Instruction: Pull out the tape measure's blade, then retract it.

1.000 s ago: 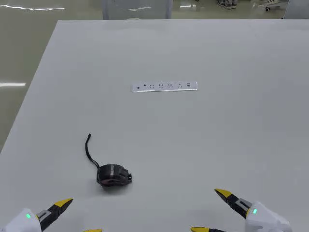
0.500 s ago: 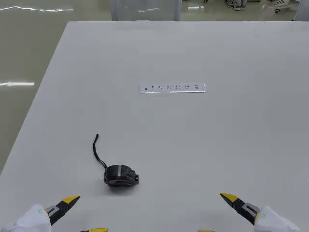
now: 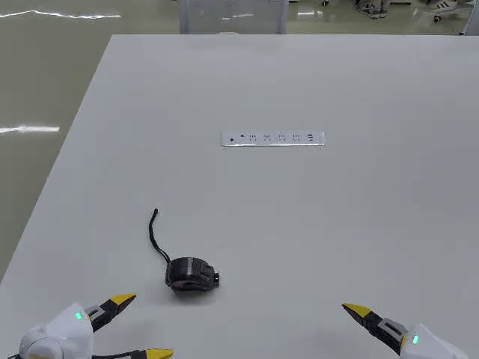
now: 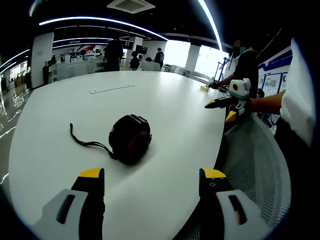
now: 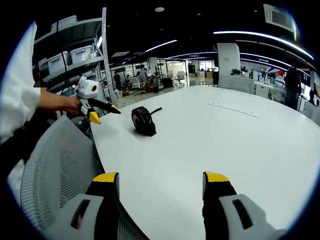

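Plainly, black tape measure (image 3: 191,274), markings unreadable, near parted left tongs (image 3: 144,326).

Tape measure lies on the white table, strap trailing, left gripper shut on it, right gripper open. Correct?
No. The left gripper is open, jaws short of the tape measure, as the left gripper view shows. It does lie on the white table, strap trailing, right gripper open.

A big white table (image 3: 352,224) has two things on it. A black tape measure (image 3: 191,273) sits near the front edge, over to the left. Its thin black strap (image 3: 157,233) lies flat on the table behind it. A long white power strip (image 3: 272,138) lies farther back, well apart.
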`<state>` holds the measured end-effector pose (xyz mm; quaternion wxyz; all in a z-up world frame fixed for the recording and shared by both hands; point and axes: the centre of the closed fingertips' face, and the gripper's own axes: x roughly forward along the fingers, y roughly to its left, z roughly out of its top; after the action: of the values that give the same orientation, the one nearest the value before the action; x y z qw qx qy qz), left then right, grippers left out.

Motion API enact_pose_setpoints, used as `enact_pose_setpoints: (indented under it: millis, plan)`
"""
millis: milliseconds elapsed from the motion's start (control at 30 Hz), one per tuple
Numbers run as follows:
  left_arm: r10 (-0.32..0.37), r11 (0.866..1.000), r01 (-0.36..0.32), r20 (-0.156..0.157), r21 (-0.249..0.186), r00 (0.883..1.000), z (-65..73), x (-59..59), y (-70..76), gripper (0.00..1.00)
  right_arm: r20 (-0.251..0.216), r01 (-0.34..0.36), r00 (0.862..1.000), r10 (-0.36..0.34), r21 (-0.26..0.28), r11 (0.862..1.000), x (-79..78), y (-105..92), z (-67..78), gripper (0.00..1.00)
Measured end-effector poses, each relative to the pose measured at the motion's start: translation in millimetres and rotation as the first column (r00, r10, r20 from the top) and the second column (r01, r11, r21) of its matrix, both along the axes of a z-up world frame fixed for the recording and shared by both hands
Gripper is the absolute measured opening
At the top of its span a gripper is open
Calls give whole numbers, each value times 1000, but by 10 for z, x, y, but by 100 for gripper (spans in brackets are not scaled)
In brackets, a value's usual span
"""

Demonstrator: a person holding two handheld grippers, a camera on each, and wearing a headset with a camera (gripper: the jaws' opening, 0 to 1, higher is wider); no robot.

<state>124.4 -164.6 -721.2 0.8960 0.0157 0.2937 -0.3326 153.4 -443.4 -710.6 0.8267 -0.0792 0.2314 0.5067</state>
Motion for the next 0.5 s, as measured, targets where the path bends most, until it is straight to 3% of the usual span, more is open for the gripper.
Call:
enact_pose_setpoints:
  millis: [500]
  plan:
    - [-66, 998, 66, -11, 23, 998, -64, 162, -52, 77, -2, -47, 999, 47, -11, 999, 51, 73, -52, 67]
